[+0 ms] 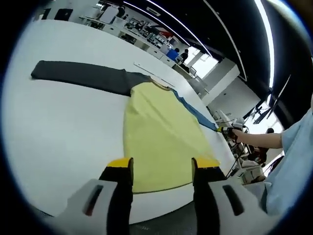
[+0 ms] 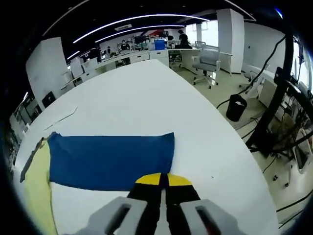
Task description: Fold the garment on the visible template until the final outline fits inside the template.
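Right gripper (image 2: 163,182), jaws pressed together over the near hem of the blue sleeve (image 2: 111,160); whether cloth is pinched between them cannot be told. Left gripper (image 1: 162,169), jaws parted and empty, poised just over the near hem of the garment's yellow body (image 1: 159,139). The garment lies flat on the white table (image 1: 63,132), its long axis running sleeve to sleeve, grey sleeve (image 1: 80,76) farthest from both grippers. Any inward fold of the blue sleeve likely falls to the right gripper, which is nearer.

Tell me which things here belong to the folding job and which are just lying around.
Job: garment with yellow body, blue sleeve, dark grey sleeve; left gripper; right gripper.

Lying about: black bin, office chair, white strip on the table.
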